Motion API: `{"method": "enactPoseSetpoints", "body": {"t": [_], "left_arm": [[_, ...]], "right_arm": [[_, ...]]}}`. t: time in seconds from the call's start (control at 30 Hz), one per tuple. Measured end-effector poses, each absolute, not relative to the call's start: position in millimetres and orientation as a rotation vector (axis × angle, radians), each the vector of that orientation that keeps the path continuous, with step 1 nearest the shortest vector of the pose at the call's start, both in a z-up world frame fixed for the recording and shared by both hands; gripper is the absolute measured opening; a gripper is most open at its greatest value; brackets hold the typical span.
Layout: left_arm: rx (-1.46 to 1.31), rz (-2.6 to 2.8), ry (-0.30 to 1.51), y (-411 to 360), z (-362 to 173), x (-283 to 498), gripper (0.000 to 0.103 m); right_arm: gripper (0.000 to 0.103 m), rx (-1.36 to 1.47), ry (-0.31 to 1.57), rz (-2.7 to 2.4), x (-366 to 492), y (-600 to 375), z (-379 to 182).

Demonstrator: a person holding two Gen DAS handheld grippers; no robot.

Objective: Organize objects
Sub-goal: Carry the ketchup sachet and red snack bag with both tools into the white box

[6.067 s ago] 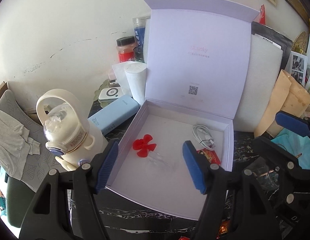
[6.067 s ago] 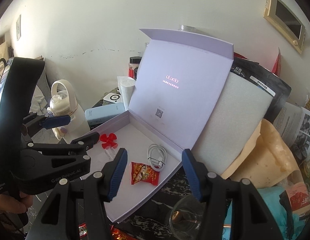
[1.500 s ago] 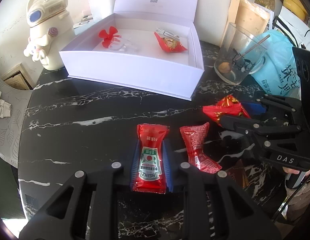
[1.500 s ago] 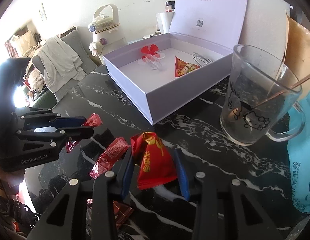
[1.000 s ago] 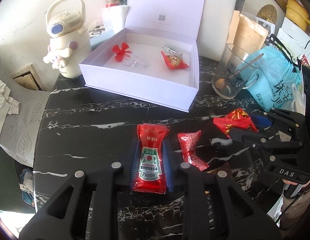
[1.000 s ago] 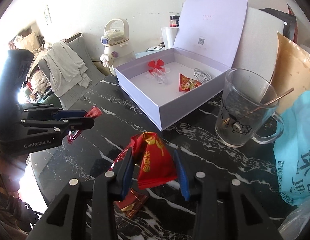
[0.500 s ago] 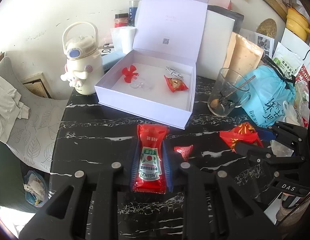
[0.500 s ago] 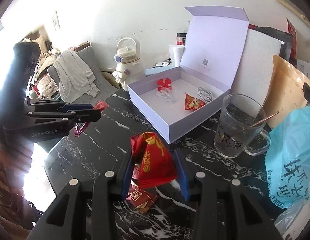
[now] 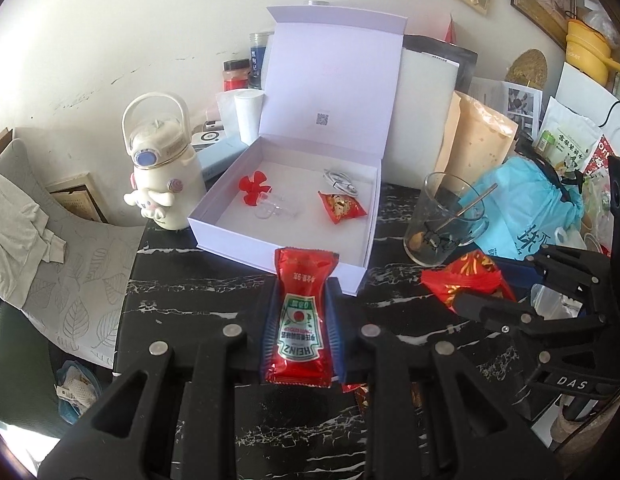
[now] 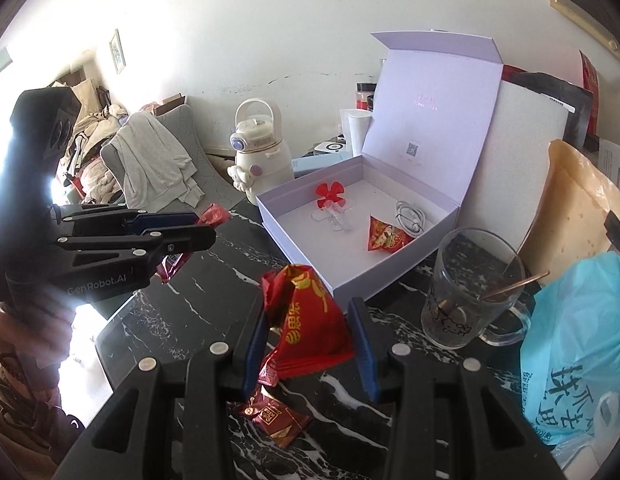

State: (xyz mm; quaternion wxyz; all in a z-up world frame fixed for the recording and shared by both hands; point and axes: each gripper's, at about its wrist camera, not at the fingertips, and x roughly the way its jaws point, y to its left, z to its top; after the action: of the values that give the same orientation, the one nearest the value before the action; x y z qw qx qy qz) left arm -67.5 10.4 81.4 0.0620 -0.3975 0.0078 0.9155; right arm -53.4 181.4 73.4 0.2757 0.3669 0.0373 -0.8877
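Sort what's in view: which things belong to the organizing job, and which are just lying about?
Job: ketchup sachet in the left gripper; red snack packet in the right gripper; open lilac box; loose red packet.

Bystanders: glass mug, cream bottle, blue bag.

**Packets held above the table, box open**

A red ketchup packet and a red-gold snack bag sit pinched in tongs. The lilac box stands open, holding a red fan, cable and snack packet.
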Motion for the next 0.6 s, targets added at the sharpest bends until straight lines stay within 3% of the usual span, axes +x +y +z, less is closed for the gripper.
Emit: {"method": "enactPoseSetpoints", "body": {"t": [0.6], "left_arm": [[-1.216, 2.764, -0.01, 4, 77, -118, 0.022]], "right_arm": [[0.04, 1.005, 0.102, -2.395, -113, 167, 68]]}}
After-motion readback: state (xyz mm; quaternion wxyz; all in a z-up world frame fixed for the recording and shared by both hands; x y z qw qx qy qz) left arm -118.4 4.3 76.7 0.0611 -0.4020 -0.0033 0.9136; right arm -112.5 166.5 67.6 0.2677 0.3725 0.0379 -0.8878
